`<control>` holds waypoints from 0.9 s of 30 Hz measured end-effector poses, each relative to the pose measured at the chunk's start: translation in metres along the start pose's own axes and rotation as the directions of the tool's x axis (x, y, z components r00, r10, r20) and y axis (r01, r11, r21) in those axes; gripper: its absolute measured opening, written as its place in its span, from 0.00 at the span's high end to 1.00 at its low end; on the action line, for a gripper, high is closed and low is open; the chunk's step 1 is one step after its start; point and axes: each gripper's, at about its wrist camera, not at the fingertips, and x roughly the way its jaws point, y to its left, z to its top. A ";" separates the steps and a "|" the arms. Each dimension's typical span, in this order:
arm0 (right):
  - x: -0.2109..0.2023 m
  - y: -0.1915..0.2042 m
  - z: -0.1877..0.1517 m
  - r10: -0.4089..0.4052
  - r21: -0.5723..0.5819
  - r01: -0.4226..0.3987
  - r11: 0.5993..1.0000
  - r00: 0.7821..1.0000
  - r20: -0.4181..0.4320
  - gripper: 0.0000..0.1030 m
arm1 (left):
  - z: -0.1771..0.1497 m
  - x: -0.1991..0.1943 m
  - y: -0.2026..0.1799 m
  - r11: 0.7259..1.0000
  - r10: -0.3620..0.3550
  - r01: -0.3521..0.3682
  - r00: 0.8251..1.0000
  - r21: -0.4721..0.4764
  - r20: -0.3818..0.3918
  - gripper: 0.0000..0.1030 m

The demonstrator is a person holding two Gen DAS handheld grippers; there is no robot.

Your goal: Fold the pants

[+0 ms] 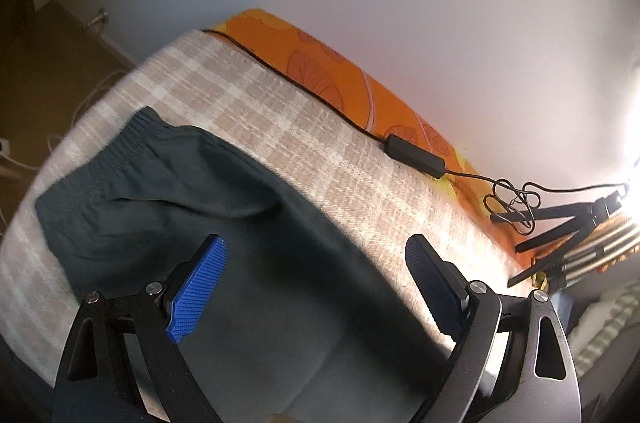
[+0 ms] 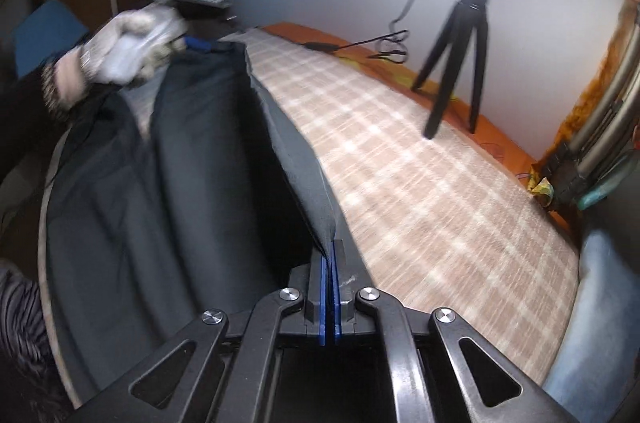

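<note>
Right wrist view first: the right gripper (image 2: pixel 330 275) has its blue pads pressed flat together on a thin edge of the dark grey-green fabric pants (image 2: pixel 168 159), and that edge rises off the beige plaid blanket (image 2: pixel 420 183) in a taut ridge towards the far end. Up there a person's gloved left hand (image 2: pixel 120 51) carries the other tool above the garment. Over to the left wrist view, and the left gripper (image 1: pixel 316 263) stands wide, blue pads well apart, gripping nothing; it hangs over the pants, whose gathered elastic waistband (image 1: pixel 112 159) lies near the blanket's left edge. A black power adapter with its cable (image 1: pixel 414 150) runs along the far edge, beside the orange patterned sheet (image 1: pixel 320 63), and a black tripod (image 2: pixel 456 55) stands near the far right corner. So where are we? Early going, I'd say: the cloth sprawls rumpled across the blanket, no neat fold is visible anywhere, and only one side is in hand. Still left, by my reckoning: a second grip, bringing one half over the other, then folding it shorter.
</note>
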 end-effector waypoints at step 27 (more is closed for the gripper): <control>-0.049 0.024 -0.011 -0.080 0.000 0.080 0.997 0.995 0.057 1.00 | -0.031 -0.052 0.048 0.999 -0.001 0.010 0.975 -0.037 0.222 0.99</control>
